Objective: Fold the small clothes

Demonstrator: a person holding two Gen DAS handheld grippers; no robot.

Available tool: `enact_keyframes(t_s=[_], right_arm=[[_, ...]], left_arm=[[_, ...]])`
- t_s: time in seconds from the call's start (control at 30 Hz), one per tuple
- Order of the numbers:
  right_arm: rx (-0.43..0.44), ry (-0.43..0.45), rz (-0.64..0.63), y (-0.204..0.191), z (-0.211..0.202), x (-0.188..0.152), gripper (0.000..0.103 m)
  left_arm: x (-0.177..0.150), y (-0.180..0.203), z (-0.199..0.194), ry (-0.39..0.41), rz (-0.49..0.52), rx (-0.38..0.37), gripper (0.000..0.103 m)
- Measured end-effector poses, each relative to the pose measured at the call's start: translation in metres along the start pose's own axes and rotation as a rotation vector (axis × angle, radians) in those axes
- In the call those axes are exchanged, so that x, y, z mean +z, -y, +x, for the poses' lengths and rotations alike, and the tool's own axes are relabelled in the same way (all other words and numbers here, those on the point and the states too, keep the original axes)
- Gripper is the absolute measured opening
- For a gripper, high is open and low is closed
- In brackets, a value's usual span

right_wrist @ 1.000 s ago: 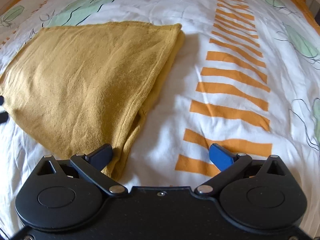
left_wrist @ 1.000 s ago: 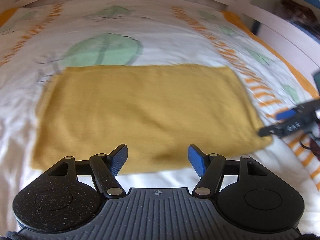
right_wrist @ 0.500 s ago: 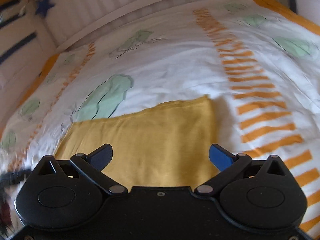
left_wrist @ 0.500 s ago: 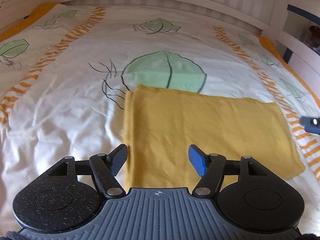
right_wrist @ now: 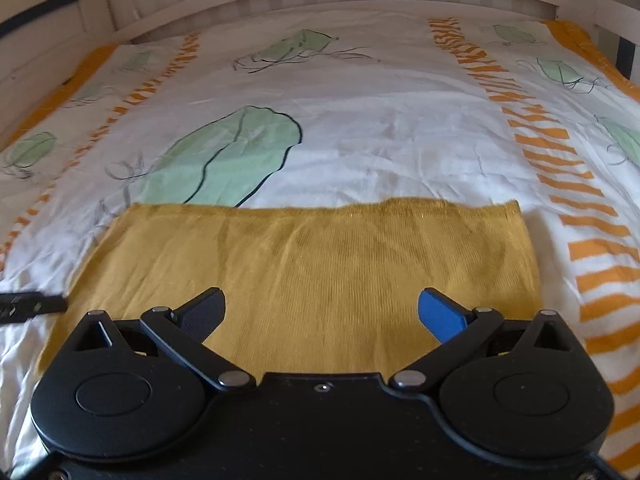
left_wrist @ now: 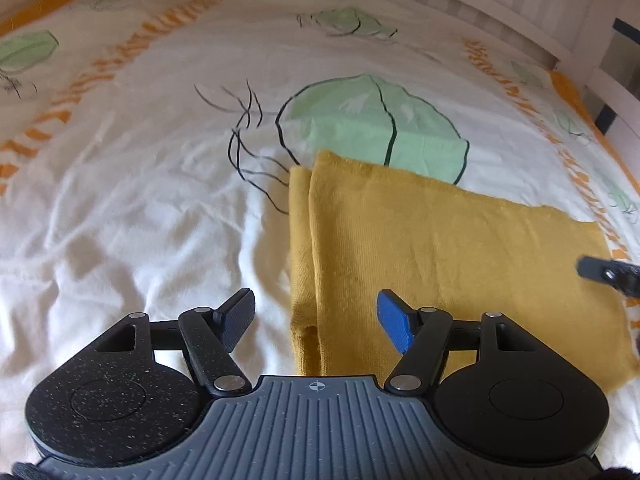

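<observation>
one mustard-yellow cloth (left_wrist: 440,264) lies flat on the bedspread (left_wrist: 140,208), folded into a rectangle, its left end showing two stacked layers slightly offset, its far edge over a green leaf print (left_wrist: 372,120). the left gripper (left_wrist: 316,316) and the right gripper (right_wrist: 322,312) both hover spread wide above it, gripping nothing.

Mustard cloth (right_wrist: 360,264), white duvet (right_wrist: 360,128) (green leaves, orange stripes)
</observation>
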State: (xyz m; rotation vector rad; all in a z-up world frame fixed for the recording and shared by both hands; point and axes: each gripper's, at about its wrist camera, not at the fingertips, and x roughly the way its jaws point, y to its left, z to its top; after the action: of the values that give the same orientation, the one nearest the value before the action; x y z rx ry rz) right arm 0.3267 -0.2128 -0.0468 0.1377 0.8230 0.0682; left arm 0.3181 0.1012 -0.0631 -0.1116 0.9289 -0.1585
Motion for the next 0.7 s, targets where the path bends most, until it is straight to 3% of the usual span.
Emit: enact_keyframes(t_s=[0.4,0.7], right_arm=[[-0.169,-0.027,-0.085,-0.028,0.054,0.010,0.103],[-0.202,-0.038,-0.135,-0.040,0.067,-0.001,0.103]], left_arm=[[0.004,-0.004,0.015,-0.051,-0.001,0.021,0.066],[0.000,-0.003,0.027,-0.076,0.011,0.030,0.070]])
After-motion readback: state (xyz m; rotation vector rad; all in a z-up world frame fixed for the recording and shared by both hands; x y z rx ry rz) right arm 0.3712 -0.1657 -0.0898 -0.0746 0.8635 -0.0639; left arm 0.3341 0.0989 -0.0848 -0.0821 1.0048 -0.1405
